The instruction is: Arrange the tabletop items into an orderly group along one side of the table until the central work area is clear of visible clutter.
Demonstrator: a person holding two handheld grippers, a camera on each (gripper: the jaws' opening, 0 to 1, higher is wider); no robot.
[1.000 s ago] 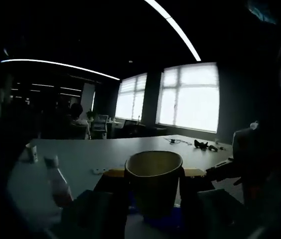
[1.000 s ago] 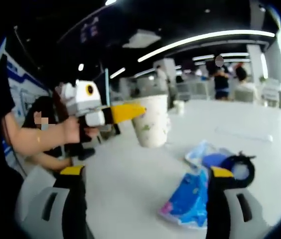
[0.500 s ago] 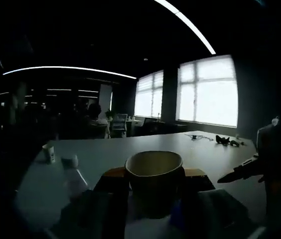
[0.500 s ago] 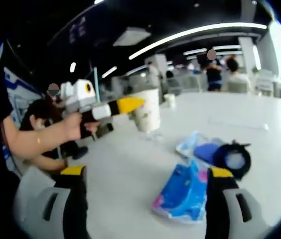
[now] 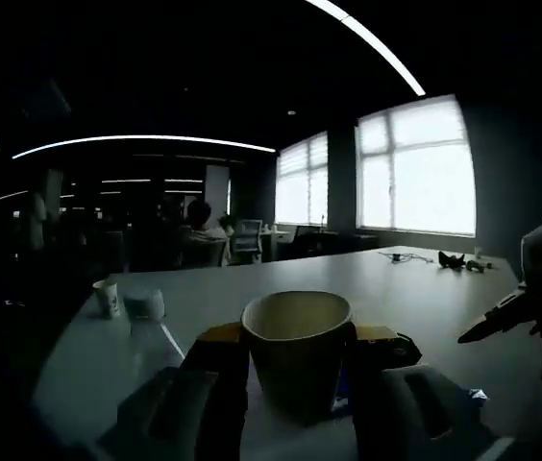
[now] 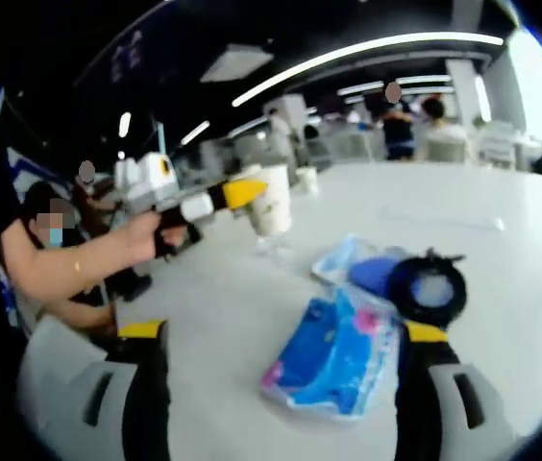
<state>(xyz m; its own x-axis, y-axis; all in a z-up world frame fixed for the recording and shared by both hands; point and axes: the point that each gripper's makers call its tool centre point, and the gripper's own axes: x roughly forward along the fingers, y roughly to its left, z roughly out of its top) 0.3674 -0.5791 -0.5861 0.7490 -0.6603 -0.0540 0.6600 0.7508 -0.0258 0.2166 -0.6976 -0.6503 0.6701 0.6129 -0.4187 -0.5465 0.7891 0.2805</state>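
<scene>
Clearing barely begun — one cup in hand, the rest untouched

Carrying the cup [image 5: 297,351] is the only step under way, by my reading. The left gripper [image 5: 295,360] has its jaws clamped on the cup's sides and holds it up over the table [image 5: 425,303]; from the right gripper view the same cup [image 6: 269,202] hangs clear of the tabletop, with the person's hand [image 6: 151,235] behind the left gripper [image 6: 237,195]. It has not been set down anywhere yet.

What is left is most of the job. A blue packet [image 6: 329,351] lies in the middle of the table [image 6: 502,279], a black ring-shaped thing [image 6: 428,290] just beyond it and touching or nearly so, and a second blue-and-white wrapper [image 6: 348,264] behind them. The right gripper [image 6: 281,384] hovers with its jaws wide apart and nothing between them, the packet lying ahead of the gap.

The left gripper view adds what the other lacks — a small cup [image 5: 107,298] and a low pale item [image 5: 144,305] side by side near the far left edge, perhaps the group's side, though that is a guess; also dark bits [image 5: 454,261] far off towards the windows. The right gripper view alone gives the clutter in colour and the cup's height off the table.
</scene>
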